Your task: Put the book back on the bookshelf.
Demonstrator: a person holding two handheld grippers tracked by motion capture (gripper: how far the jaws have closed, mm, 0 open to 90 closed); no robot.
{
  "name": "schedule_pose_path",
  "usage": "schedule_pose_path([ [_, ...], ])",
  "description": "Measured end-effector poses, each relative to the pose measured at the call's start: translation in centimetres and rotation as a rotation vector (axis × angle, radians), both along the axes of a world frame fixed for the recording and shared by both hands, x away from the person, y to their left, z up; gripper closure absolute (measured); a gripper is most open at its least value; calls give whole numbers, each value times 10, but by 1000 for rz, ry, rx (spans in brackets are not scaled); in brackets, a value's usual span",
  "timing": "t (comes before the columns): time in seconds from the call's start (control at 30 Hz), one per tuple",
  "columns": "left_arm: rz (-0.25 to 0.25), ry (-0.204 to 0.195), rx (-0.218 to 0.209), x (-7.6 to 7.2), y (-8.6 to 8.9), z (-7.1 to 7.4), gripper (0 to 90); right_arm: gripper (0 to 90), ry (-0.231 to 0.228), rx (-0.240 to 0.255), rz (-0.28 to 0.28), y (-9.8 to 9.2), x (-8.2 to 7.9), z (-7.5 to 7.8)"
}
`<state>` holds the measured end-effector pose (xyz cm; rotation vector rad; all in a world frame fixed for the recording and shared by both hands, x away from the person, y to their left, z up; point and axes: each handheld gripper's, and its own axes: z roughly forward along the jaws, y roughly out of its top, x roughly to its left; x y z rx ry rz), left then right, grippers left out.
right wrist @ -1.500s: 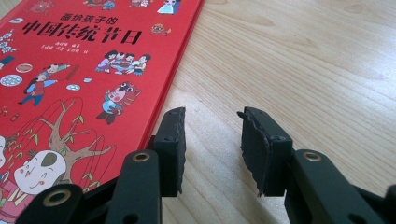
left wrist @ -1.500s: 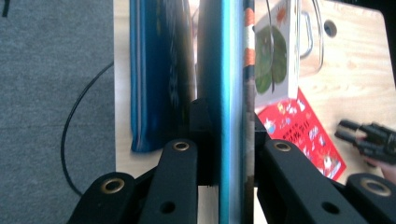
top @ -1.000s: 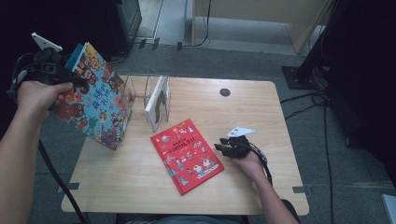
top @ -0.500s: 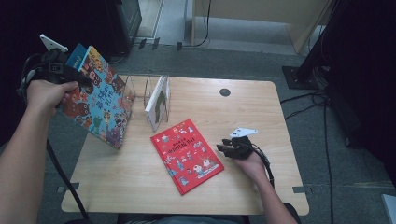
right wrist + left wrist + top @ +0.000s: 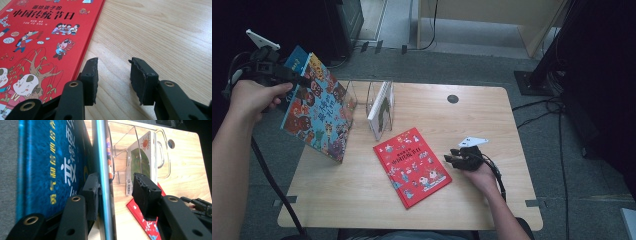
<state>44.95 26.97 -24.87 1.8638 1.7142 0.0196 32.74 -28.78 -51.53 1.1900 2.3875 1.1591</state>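
Left claw (image 5: pixel 287 76): raised at the left edge of the tabletop (image 5: pixel 362 200), at the top edge of the large picture book (image 5: pixel 319 107). Its jaws have just been opening and now stand about half apart. In the left gripper view the book's thin edge (image 5: pixel 102 170) lies between the jaws. One pad is touching or just beside the blue cover; the other pad (image 5: pixel 145 190) stands clear of the book, with an open gap. The book is therefore not clamped.

Large picture book: stands tilted, with its lower edge on the tabletop near the left side and its top leaning outward toward the left claw. The illustrated cover faces the table centre; the blue cover (image 5: pixel 50 170) with yellow and white characters faces away.

Clear book stand (image 5: pixel 362 97): just beside the tilted book, on its table side. It holds one white-edged book (image 5: pixel 381 107) upright in a slot.

Right claw (image 5: pixel 451 159): rests low over the tabletop, right of centre. Its jaws stand about half open with only bare wood between them; nothing is gripped.

Red book (image 5: pixel 412 165): lies flat near the table centre, cover up. Its right edge (image 5: pixel 87 47) is just beside the right claw's tips. The gripper view shows no contact between them.
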Motion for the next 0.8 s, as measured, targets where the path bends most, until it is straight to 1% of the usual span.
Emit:
schedule_pose_path([
  [0.1, 10, -3, 23, -3, 4, 7, 515, 579, 0, 1, 0, 0, 0, 0],
  [0.13, 17, -12, 34, -5, 6, 9, 519, 579, 0, 2, 2, -1, 0, 0],
  [0.17, 13, -23, 14, -7, 8, 12, 522, 579, 0, 2, 1, -1, 0, 0],
  [0.2, 9, -40, -20, -9, 10, 16, 531, 579, 2, 4, 1, -1, 0, 0],
  [0.23, 9, -55, -32, -12, 11, 20, 525, 579, 2, 8, 0, -1, 0, 0],
  [0.27, 5, -59, -26, -13, 11, 22, 526, 579, 4, 7, -1, -1, 0, 0],
  [0.33, -17, -55, -14, -16, 7, 24, 522, 579, 4, 9, 1, -1, 0, 0],
  [0.37, -27, -54, -5, -18, 4, 23, 519, 579, 3, 8, 1, 0, 0, 0],
  [0.4, -31, -54, -6, -18, 3, 22, 516, 579, 0, 9, 3, 0, 0, 0],
  [0.47, -45, -53, -22, -21, -1, 18, 514, 580, 0, 14, 3, 0, 0, 1],
  [0.53, -57, -45, -26, -23, -5, 14, 516, 580, 2, 17, 2, 0, 0, 1],
  [0.67, -84, -48, -21, -29, -14, 5, 518, 580, 3, 19, 4, -1, 0, 1],
  [0.73, -86, -54, -23, -32, -17, 1, 519, 580, 5, 23, 5, -1, -1, 2],
  [0.8, -95, -54, -14, -35, -20, -3, 517, 580, 4, 24, 6, -1, -2, 2],
])
